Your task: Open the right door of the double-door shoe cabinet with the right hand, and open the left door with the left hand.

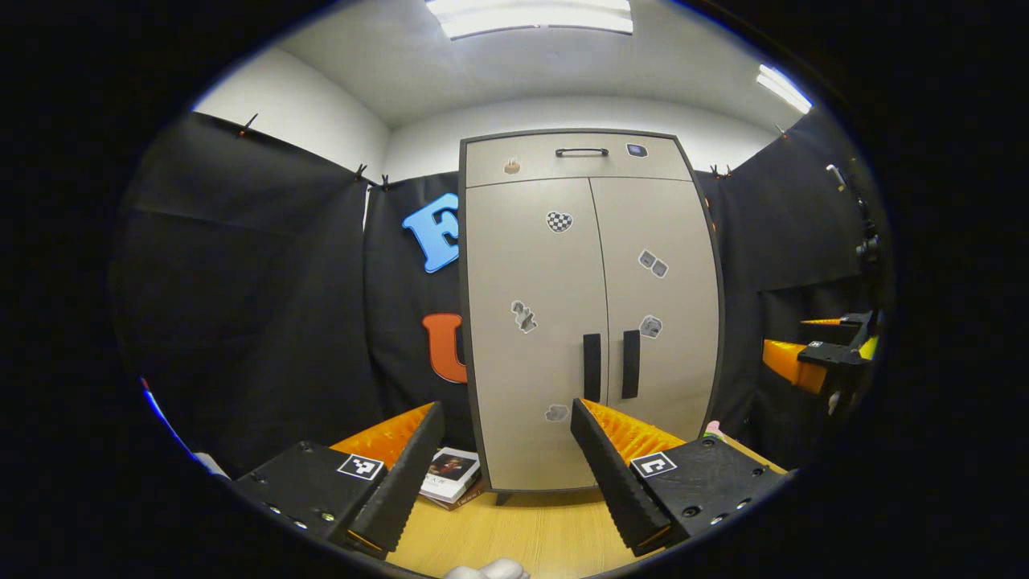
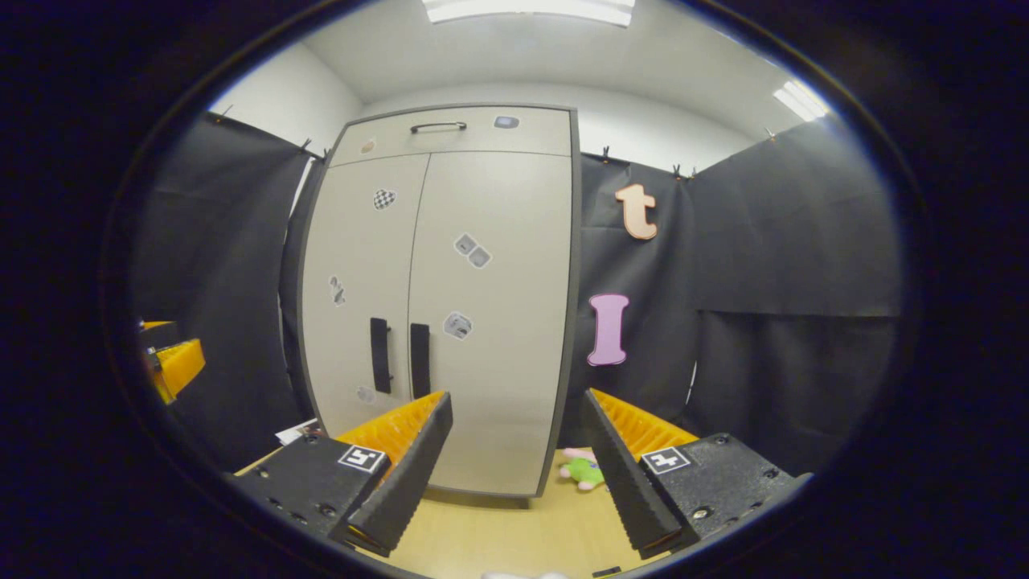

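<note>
Cabinet (image 1: 591, 310) stands on the counter (image 1: 522, 535) against the booth wall, both doors closed. Its doors look stiff, light panels that should swing on side hinges. Best holds are the two dark vertical handles (image 1: 592, 367) at the centre seam. Left gripper (image 1: 506, 470) and right gripper (image 2: 514, 466) hang apart, short of it.
</note>
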`<state>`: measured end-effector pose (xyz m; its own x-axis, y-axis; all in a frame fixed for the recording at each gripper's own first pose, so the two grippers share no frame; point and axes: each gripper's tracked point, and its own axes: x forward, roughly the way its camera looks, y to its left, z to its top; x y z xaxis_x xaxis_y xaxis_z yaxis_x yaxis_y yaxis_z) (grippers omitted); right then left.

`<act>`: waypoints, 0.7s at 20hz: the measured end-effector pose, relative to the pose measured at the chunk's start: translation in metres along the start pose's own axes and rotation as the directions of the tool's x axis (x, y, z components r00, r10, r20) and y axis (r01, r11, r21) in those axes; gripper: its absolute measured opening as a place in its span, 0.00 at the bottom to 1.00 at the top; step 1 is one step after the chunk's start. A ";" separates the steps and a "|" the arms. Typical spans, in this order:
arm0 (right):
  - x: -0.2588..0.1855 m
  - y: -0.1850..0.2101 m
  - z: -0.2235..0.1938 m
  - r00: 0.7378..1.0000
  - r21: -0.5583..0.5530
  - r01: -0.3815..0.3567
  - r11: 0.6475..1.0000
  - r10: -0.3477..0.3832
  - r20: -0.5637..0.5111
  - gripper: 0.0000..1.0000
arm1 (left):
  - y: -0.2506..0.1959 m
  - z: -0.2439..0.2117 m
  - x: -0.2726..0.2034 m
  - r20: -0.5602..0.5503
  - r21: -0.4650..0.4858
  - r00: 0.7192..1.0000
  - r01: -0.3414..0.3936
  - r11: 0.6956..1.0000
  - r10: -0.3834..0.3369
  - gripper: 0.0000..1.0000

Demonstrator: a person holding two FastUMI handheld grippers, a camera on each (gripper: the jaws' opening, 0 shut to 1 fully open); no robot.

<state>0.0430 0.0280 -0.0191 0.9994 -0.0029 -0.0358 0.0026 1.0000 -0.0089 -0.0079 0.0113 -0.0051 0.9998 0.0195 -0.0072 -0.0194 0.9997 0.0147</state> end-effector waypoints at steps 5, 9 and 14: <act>0.047 0.037 -0.011 1.000 0.020 -0.022 1.000 0.022 -0.004 1.00 | 0.014 -0.006 -0.009 -0.008 0.012 0.999 -0.031 0.999 0.031 0.95; 0.094 0.071 -0.014 0.999 0.057 -0.045 0.997 0.046 -0.002 1.00 | 0.026 -0.015 -0.016 -0.030 0.009 0.997 -0.068 0.998 0.069 0.96; 0.151 0.102 -0.014 0.999 0.066 -0.052 0.996 0.052 -0.004 1.00 | 0.039 -0.018 -0.025 -0.038 0.012 0.993 -0.110 0.994 0.111 0.96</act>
<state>0.1937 0.1296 -0.0399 0.9980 0.0492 -0.0407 -0.0467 0.9972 0.0590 -0.0341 0.0503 -0.0226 0.9905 0.1305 -0.0435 -0.1294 0.9912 0.0273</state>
